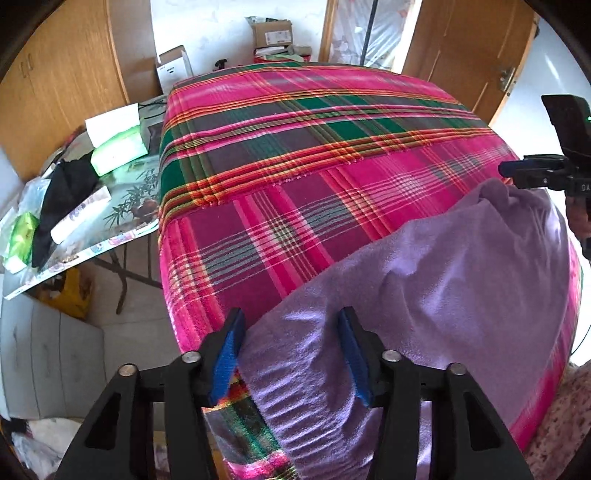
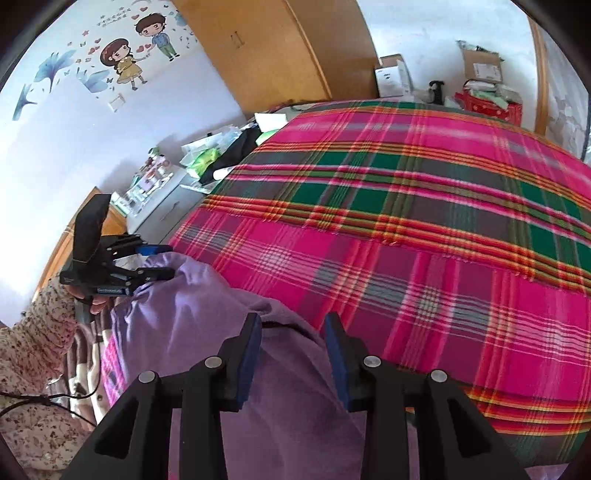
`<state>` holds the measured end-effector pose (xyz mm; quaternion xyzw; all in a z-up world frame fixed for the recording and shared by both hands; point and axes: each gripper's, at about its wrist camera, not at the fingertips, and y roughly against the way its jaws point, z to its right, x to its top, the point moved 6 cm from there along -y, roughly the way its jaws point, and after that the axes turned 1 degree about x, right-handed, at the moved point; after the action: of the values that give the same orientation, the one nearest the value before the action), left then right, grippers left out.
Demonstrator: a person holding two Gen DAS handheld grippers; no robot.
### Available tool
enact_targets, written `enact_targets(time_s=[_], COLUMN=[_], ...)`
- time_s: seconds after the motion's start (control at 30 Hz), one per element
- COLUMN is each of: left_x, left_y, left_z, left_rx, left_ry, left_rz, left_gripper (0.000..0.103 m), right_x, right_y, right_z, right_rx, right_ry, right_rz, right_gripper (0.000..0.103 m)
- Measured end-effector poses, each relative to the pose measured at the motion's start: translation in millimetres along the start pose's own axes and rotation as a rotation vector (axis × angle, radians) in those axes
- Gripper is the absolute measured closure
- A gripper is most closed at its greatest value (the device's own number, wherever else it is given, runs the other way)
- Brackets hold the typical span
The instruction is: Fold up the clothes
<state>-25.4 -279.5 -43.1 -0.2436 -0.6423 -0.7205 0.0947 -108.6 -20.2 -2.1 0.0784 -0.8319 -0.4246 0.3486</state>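
Note:
A lilac fleece garment point(image 1: 461, 280) lies bunched on the near corner of a bed under a pink, green and orange plaid blanket point(image 1: 295, 155). One end of it hangs over the near edge. My left gripper point(image 1: 291, 317) stands over that end, its blue pads apart with the cloth lying between them and not pinched. In the right wrist view the left gripper point(image 2: 168, 261) sits at the garment's point(image 2: 207, 317) left end. My right gripper point(image 2: 292, 319) has a thick fold of the fleece filling the gap between its pads. The left wrist view shows the cloth peaking up into the right gripper point(image 1: 508, 171).
A cluttered side table point(image 1: 122, 236) with tissue packs and a black item stands left of the bed, above a grey drawer unit point(image 1: 48, 350). Cardboard boxes point(image 1: 273, 33) sit beyond the far edge. A floral sleeve point(image 2: 37, 332) is at the lower left.

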Motion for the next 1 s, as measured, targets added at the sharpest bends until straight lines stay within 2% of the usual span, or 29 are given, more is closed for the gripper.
enact_targets(time_s=[0.13,0.33,0.53,0.73,0.8,1.0], left_x=[1,-5,-8,-13,-15,-15], left_y=[4,12,26,28,28,26], left_z=[-2,4,2,1,1,0], left_rx=[-0.007,0.019,0.010,0.001,-0.004,-0.010], left_ry=[0.023,0.009,0.040,0.058,0.063,0.078], left_rz=[0.012,0.057,0.101,0.110,0.112,0.114], left_gripper=[0.068,0.073,0.074,0.074,0.074,0.074], right_x=[-4,-4,0,3,3,5], right_y=[-4,-19,-40,-56,-55,-62], right_z=[-3,-11,-18,1,8,8], right_rx=[0.050,0.074,0.109,0.165,0.158,0.139], right_ry=[-0.013,0.007,0.024,-0.090,-0.118,-0.094], right_rz=[-0.032,-0.075,-0.127,-0.153,-0.146,-0.172], right_gripper=[0.067,0.067,0.067,0.067,0.067,0.067])
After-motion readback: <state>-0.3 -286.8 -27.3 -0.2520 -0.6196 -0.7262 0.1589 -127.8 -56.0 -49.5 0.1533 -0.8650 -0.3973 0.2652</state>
